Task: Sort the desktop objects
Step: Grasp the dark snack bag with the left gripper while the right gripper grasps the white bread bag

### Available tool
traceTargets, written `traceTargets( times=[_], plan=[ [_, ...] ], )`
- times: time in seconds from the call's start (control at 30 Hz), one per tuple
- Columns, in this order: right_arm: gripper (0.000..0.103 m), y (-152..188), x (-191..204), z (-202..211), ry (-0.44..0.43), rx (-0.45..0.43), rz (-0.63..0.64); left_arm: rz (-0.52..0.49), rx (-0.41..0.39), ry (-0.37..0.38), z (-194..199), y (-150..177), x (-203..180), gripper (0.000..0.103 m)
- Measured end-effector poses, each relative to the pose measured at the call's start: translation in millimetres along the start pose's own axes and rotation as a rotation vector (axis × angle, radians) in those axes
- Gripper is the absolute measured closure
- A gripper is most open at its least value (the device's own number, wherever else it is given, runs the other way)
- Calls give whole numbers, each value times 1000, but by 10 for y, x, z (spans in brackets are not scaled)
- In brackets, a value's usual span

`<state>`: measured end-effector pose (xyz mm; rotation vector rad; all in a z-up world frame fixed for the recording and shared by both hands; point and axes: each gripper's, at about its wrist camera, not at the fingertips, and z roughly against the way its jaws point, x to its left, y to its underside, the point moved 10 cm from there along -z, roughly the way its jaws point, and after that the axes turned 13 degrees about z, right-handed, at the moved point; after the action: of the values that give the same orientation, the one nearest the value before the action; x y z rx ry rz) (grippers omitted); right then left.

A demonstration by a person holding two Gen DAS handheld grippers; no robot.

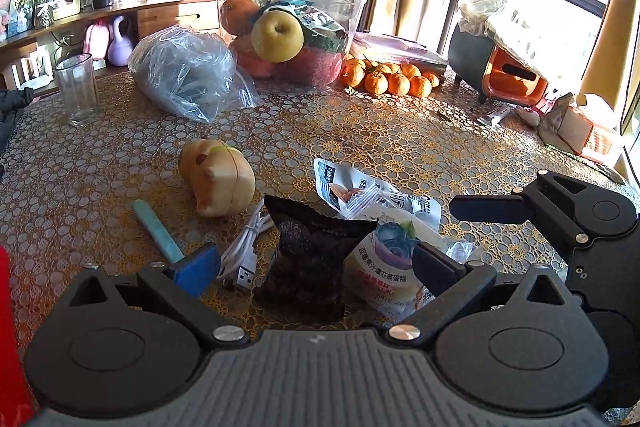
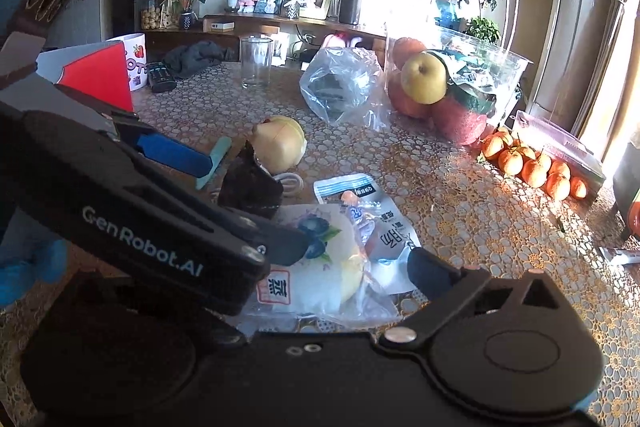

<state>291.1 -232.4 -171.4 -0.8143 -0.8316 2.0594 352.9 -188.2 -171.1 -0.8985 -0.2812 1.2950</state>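
The left gripper (image 1: 308,263) was seen spread wide, its jaws either side of a dark snack packet (image 1: 310,255) standing on the bench (image 1: 400,131), apparently not pressed. Just right of that packet lay a blueberry cake packet (image 2: 320,259), between the released jaws of the right gripper (image 2: 356,255). Behind the dark packet a pig-shaped toy (image 1: 218,183) was set.
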Motion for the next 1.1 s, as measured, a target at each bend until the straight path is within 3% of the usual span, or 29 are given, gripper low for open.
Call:
traceTargets(
  times=[0.2, 0.4, 0.53, 0.67, 0.73, 0.87, 1.1],
  plan=[
    [3, -35, 11, 34, 25, -31, 16, -14, -13, -6, 0, -4, -5, 1],
    [22, -11, 13, -1, 20, -17, 11, -18, -14, 1, -10, -3, -25, 6],
    [29, 9, 12, -31, 12, -3, 4, -26, -5, 14, -15, 12, -62, 18],
    [35, 21, -2, -44, 12, 6, -4, -36, -8, 16, -6, 4, -97, 39],
    [40, 26, -19, -44, 17, 9, -8, -38, -16, 5, 5, -5, -94, 44],
    [41, 24, -27, -36, 11, 12, -18, -34, -18, 1, 22, -15, -79, 59],
    [49, -2, -28, -19, 26, 19, -14, -26, -3, -22, 42, -28, -41, 68]
  ],
)
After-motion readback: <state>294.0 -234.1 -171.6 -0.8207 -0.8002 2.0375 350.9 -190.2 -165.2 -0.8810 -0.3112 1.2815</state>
